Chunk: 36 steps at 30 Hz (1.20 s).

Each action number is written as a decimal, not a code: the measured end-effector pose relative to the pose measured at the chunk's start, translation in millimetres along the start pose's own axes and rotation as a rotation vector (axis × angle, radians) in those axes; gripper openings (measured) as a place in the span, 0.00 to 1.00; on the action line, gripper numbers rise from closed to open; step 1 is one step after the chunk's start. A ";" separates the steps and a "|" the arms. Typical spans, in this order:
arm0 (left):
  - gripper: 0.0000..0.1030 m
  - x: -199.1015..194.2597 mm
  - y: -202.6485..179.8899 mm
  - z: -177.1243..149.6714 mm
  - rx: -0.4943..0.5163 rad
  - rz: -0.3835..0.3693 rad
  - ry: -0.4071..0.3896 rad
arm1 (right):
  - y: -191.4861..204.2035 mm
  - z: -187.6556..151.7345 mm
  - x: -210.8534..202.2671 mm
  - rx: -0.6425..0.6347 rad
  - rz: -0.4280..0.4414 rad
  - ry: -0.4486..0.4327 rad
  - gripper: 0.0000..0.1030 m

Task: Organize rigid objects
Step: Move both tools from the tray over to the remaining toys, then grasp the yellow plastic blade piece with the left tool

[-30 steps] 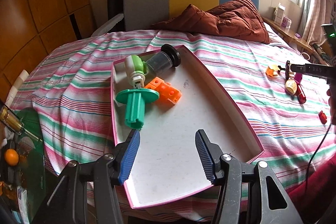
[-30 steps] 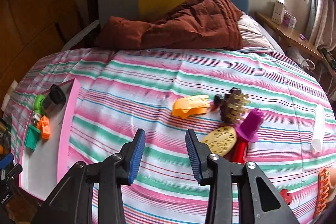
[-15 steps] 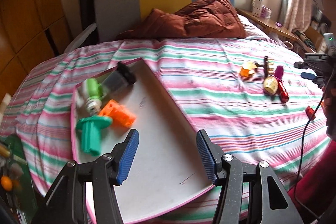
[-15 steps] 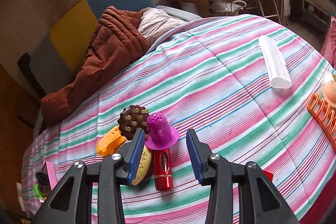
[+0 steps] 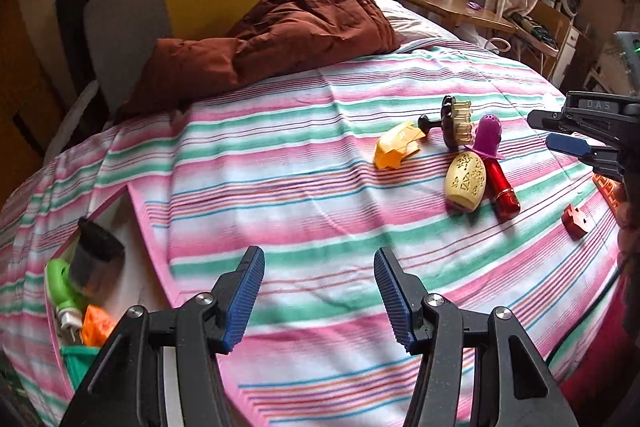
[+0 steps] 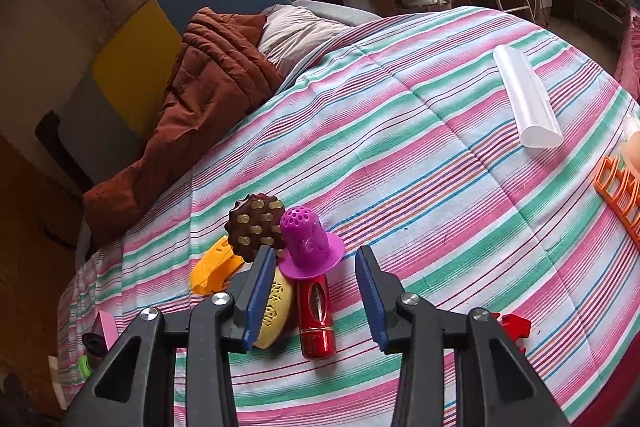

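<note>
Striped bedspread (image 6: 440, 155) under scattered toys; red tube (image 6: 316, 311) lengthwise between parted, empty right gripper (image 6: 316, 301); left gripper (image 5: 320, 295) open, farther.

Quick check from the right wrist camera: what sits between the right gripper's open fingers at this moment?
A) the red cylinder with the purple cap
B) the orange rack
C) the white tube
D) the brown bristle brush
A: the red cylinder with the purple cap lies on the striped bedspread between the fingers of the right gripper, whose pads do not press on it.
</note>
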<state>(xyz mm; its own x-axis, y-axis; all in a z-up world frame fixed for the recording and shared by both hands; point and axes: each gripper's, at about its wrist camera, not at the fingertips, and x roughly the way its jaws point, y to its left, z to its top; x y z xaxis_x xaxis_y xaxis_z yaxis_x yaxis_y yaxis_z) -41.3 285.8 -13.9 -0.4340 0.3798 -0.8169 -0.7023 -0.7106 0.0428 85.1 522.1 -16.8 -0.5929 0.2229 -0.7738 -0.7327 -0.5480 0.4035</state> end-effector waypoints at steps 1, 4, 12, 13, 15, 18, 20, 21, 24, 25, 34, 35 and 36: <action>0.56 7.0 -5.5 6.9 0.018 -0.014 0.002 | -0.6 0.2 0.4 0.004 0.004 0.003 0.41; 0.56 27.3 -21.1 25.3 0.071 -0.035 0.011 | 0.4 -0.6 2.6 0.005 0.011 0.018 0.41; 0.68 80.4 -49.5 68.2 0.195 -0.055 0.029 | 7.3 -3.5 9.0 -0.020 0.043 0.060 0.41; 0.69 84.8 -50.5 71.2 0.199 -0.063 0.033 | 7.7 -3.7 9.5 -0.020 0.048 0.065 0.41; 0.70 95.5 -54.9 77.8 0.211 -0.080 0.038 | 7.8 -4.1 9.7 -0.018 0.058 0.070 0.41; 0.70 113.2 -57.2 84.3 0.213 -0.087 0.063 | 7.1 -4.4 10.4 -0.010 0.067 0.078 0.41; 0.69 123.8 -57.2 88.2 0.202 -0.105 0.079 | 7.0 -4.4 10.9 -0.006 0.071 0.082 0.41; 0.69 128.5 -57.1 90.0 0.196 -0.114 0.089 | 7.0 -4.6 11.0 -0.005 0.073 0.083 0.41; 0.55 134.9 -59.9 92.1 0.190 -0.130 0.092 | 8.2 -5.5 11.9 -0.008 0.074 0.090 0.41; 0.46 136.6 -60.1 92.3 0.188 -0.139 0.094 | 9.1 -5.8 12.3 -0.011 0.073 0.092 0.41; 0.29 115.8 -45.8 65.6 0.104 -0.160 0.091 | 12.3 -7.9 15.2 -0.035 0.048 0.099 0.41; 0.29 110.7 -43.1 59.9 0.086 -0.161 0.098 | 12.5 -8.2 15.5 -0.038 0.046 0.100 0.41; 0.29 105.4 -41.4 54.7 0.073 -0.157 0.101 | 12.9 -8.6 16.0 -0.041 0.043 0.102 0.41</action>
<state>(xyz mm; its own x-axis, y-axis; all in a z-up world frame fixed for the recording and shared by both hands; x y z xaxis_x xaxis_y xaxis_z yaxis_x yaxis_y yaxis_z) -88.8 387.6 -70.3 -0.2597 0.4190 -0.8701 -0.7974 -0.6012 -0.0515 69.0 511.7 -28.1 -0.5851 0.1166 -0.8025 -0.6917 -0.5883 0.4189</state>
